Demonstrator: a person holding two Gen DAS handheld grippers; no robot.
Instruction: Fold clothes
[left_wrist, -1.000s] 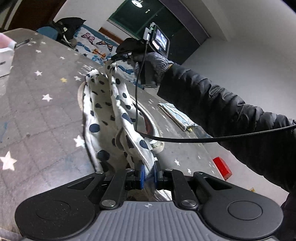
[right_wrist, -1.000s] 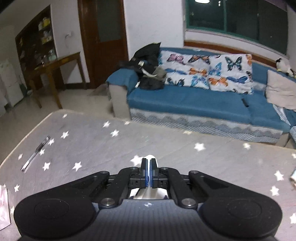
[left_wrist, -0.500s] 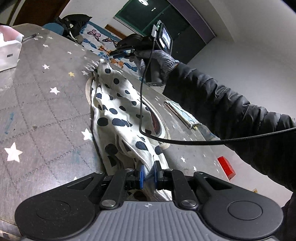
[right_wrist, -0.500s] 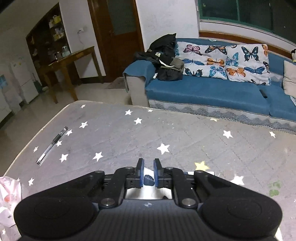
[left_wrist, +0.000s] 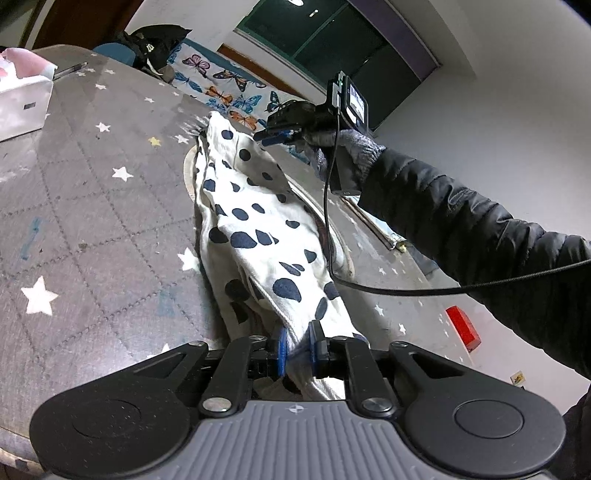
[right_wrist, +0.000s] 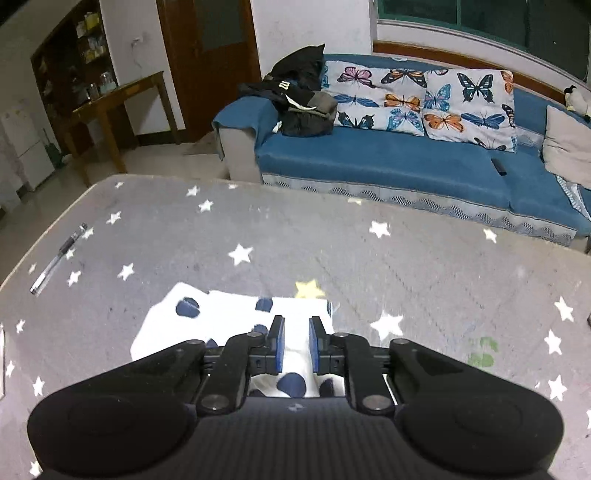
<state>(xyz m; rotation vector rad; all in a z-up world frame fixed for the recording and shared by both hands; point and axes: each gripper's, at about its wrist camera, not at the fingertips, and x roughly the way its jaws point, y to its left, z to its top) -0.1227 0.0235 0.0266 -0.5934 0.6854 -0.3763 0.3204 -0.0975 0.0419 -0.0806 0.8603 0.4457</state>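
While the left gripper (left_wrist: 295, 345) is clamped on the near edge of the white cotton garment with dark blue spots (left_wrist: 258, 236), that garment lies doubled lengthwise in a long, rumpled strip on the grey star-printed quilted table cover (left_wrist: 92, 206). Above its far end, the right gripper (right_wrist: 293, 345) is opening its jaws, nothing pinched between the pads and the cloth lying flat below. One fold looks laid; I judge smoothing and cross-folds remain.
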